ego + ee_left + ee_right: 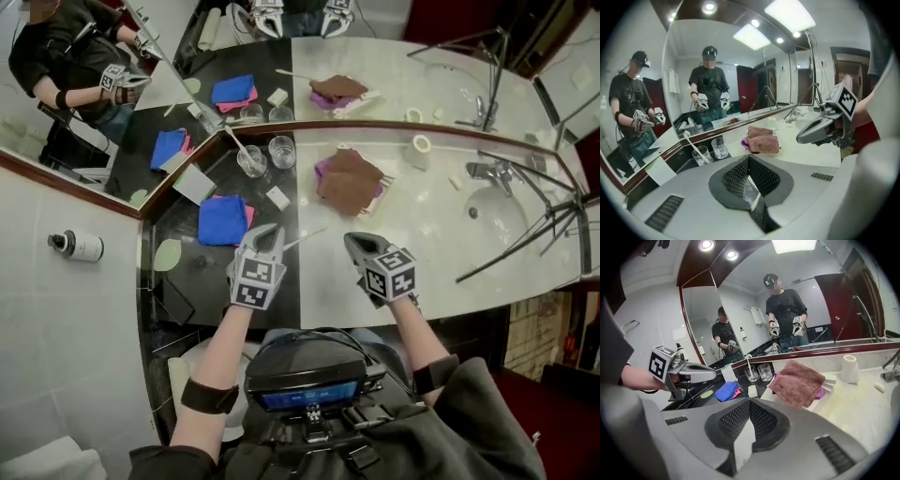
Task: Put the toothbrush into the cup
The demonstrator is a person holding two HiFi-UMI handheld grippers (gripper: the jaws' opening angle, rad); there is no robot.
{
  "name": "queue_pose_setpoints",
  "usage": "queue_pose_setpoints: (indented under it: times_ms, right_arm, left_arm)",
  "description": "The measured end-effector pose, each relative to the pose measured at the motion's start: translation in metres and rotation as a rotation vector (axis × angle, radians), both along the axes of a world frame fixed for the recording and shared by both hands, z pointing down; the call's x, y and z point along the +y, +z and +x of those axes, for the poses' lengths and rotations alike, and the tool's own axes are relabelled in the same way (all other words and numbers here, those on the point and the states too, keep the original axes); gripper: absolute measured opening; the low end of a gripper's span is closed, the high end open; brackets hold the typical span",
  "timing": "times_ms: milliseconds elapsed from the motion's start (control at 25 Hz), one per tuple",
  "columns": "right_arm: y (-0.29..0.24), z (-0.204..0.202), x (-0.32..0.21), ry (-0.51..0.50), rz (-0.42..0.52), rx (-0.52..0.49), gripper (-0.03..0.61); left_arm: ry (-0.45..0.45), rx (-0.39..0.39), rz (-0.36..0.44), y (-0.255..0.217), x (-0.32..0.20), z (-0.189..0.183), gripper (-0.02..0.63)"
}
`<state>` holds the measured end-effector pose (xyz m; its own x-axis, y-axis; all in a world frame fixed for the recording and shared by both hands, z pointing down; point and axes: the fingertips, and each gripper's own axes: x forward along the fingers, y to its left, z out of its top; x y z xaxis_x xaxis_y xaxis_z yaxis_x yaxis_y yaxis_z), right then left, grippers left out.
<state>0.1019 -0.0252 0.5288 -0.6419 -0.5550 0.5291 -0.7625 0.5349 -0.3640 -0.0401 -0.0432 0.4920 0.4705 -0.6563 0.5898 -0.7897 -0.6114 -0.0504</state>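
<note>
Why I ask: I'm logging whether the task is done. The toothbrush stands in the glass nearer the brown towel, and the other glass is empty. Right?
No. The toothbrush stands in the left glass, the one farther from the brown towel; the right glass is the empty one. The head view shows it.

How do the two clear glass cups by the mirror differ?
The left clear glass cup holds a white toothbrush leaning toward the mirror; the right clear glass cup holds nothing. The left cup stands further from the mirror; the right cup stands nearer the brown towel. Both are upright, similar in size.
</note>
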Motion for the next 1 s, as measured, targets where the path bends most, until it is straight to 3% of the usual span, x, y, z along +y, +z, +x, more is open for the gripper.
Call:
queue_pose_setpoints:
  times_ms: [240, 480, 920, 1000]
  right_arm:
    - [-0.016, -0.018, -0.01, -0.047, 0.035, -0.006, 0.017]
    - [-0.023, -0.024, -0.009, -0.063, 0.054, -0.013, 0.017]
    - [-0.016, -0.026, 0.004, -0.077, 0.042, -0.001, 0.017]
    - [-0.016, -0.03, 0.005, -0.085, 0.045, 0.002, 0.017]
  left_arm:
    - [-0.154, 0.159, 0.057, -0.024, 0.016, -0.041, 0.0]
    - [-0.293, 0.265, 0.051, -0.017, 0.037, -0.076, 0.0]
    - [-0.398, 0.313, -0.01, -0.002, 0.034, -0.083, 0.0]
    - [-0.4, 0.308, -0.027, 0.002, 0.024, -0.082, 0.048]
